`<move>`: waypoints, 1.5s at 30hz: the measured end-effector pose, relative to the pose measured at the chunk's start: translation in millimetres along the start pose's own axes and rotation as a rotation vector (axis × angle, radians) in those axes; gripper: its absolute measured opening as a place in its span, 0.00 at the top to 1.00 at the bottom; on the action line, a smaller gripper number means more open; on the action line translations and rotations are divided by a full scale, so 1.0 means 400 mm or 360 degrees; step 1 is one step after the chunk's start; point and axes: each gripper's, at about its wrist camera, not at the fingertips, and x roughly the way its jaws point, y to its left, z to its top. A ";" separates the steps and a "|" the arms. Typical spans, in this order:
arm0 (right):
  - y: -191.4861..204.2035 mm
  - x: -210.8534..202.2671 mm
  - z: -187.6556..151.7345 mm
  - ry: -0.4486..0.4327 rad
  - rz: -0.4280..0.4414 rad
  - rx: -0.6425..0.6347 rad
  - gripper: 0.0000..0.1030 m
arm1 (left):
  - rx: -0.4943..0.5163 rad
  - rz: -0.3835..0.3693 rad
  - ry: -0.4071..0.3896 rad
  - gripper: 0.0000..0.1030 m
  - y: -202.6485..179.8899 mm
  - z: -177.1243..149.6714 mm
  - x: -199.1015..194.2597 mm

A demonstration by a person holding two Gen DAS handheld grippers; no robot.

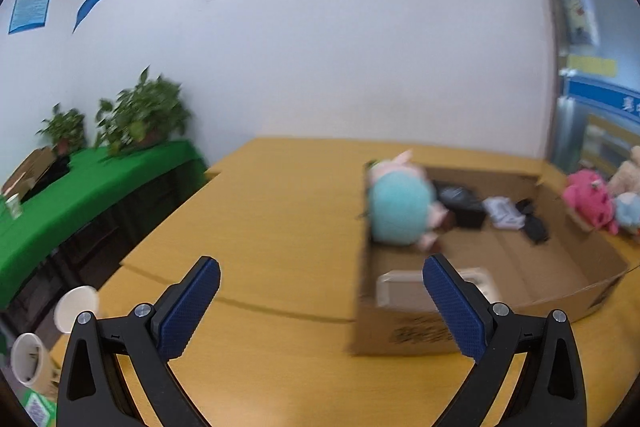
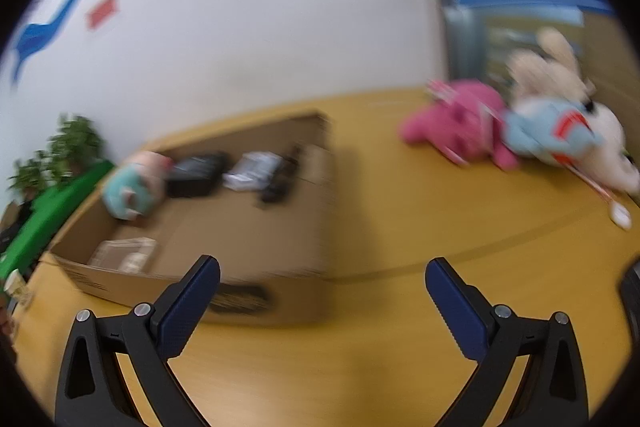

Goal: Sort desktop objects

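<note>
An open cardboard box [image 1: 576,267] stands on the yellow table [image 1: 260,227]; it also shows in the right wrist view [image 2: 280,251]. Inside lie a teal and pink plush [image 1: 398,211], a black case [image 1: 460,205], a white packet [image 1: 502,213], a dark item [image 1: 534,223] and a pale flat box [image 1: 404,293]. A pink plush [image 2: 460,125], a light blue plush [image 2: 556,133] and a cream plush [image 2: 548,67] lie on the table right of the box. My left gripper [image 1: 320,307] is open and empty, left of the box front. My right gripper [image 2: 322,307] is open and empty above the table by the box's right front corner.
A green-covered side table [image 1: 80,195] with potted plants [image 1: 144,115] stands at the left. Paper cups [image 1: 76,307] sit near the table's left front edge. A white wall is behind. A dark object [image 2: 632,299] shows at the right edge.
</note>
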 end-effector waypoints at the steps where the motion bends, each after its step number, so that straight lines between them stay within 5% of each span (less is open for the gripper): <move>1: -0.048 0.017 -0.002 0.0054 -0.0079 0.0034 0.00 | 0.0021 0.0058 0.0097 0.00 0.028 -0.012 0.032; 4: -0.172 0.096 -0.026 0.0281 -0.0305 0.0121 0.00 | 0.0037 0.0124 0.0351 0.00 0.093 -0.060 0.130; 8: -0.273 0.195 -0.056 0.0540 -0.0402 0.0187 0.00 | -0.0115 0.0040 0.0591 0.00 0.155 -0.114 0.247; 16: -0.305 0.267 -0.059 0.0515 -0.0450 0.0088 0.00 | -0.0051 0.0050 0.0782 0.00 0.145 -0.141 0.384; 45: -0.368 0.291 0.016 0.0467 -0.0472 0.0118 0.00 | -0.0034 0.0009 0.0747 0.00 0.144 -0.118 0.433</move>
